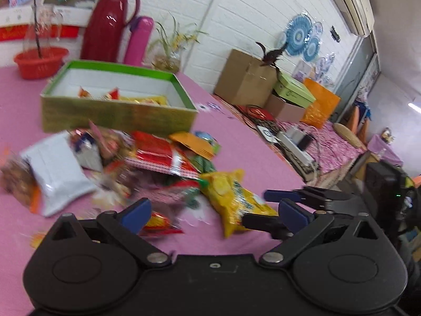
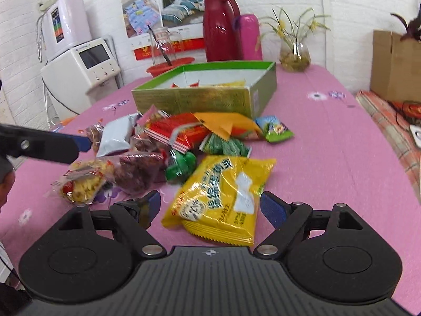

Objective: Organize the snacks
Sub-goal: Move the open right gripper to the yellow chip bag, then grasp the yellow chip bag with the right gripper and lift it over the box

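Observation:
A yellow snack bag [image 2: 221,197] lies on the pink tablecloth in front of a heap of mixed snack packets [image 2: 179,134]. My right gripper [image 2: 213,209] is open, its blue pads on either side of the bag's near end. In the left wrist view the yellow bag [image 1: 231,197] lies right of centre, with the right gripper [image 1: 255,208] around its end. My left gripper [image 1: 214,216] is open and holds nothing, low over the near edge of the heap [image 1: 158,155]. One of its fingers [image 2: 79,142] reaches in from the left. Behind the heap is a green box [image 1: 118,117] [image 2: 192,100] with a few packets inside.
A red thermos [image 2: 219,26], a pink flask [image 2: 250,36], a red basin [image 1: 39,62] and a glass vase with a plant [image 2: 293,55] stand behind the box. To the right, a lower bench holds a cardboard box [image 1: 244,79] and a power strip [image 1: 294,150]. A white appliance [image 2: 81,73] stands beyond the table's left side.

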`<move>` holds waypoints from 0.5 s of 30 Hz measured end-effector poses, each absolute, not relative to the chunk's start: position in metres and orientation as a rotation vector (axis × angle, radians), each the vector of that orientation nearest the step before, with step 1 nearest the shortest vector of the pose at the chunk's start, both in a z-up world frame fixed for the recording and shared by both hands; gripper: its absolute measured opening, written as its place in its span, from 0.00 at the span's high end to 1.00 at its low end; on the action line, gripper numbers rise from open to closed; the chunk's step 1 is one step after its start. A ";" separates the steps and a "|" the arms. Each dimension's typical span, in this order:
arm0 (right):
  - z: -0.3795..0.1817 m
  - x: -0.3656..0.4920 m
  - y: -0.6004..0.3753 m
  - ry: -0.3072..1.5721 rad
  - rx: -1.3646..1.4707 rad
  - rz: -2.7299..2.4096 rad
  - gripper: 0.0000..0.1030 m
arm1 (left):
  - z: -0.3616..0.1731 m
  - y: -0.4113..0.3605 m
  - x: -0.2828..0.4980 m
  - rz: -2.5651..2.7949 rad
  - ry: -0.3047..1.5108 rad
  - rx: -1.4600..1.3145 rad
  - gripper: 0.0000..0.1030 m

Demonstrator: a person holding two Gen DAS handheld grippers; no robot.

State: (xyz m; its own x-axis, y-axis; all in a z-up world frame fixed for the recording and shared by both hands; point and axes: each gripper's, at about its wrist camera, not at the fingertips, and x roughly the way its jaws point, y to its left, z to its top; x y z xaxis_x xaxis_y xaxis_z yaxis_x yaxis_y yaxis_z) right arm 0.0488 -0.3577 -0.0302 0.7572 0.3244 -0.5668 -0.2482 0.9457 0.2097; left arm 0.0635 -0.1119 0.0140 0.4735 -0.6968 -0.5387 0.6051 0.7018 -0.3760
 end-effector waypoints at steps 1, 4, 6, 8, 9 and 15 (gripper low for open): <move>-0.033 0.051 -0.358 0.648 0.130 0.311 0.00 | 0.012 -0.116 0.063 -0.808 0.731 -0.148 0.00; -0.041 0.051 -0.357 0.659 0.102 0.343 0.30 | 0.004 -0.130 0.062 -0.830 0.755 -0.164 0.00; -0.044 0.047 -0.362 0.661 0.118 0.371 0.48 | 0.000 -0.141 0.065 -0.843 0.769 -0.161 0.00; -0.046 0.042 -0.368 0.665 0.137 0.397 0.60 | -0.006 -0.152 0.070 -0.851 0.796 -0.148 0.00; -0.046 0.039 -0.371 0.667 0.137 0.403 0.67 | -0.009 -0.157 0.073 -0.854 0.811 -0.146 0.07; -0.046 0.020 -0.383 0.662 0.157 0.411 0.50 | -0.019 -0.181 0.083 -0.851 0.803 -0.105 0.10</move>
State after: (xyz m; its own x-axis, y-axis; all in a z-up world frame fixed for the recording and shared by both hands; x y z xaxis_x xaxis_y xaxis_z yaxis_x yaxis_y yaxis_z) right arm 0.0197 -0.3830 -0.0457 0.7122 0.4180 -0.5639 -0.3197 0.9084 0.2695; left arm 0.0825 -0.1814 -0.0191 0.3908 -0.7060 -0.5906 0.6310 0.6726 -0.3865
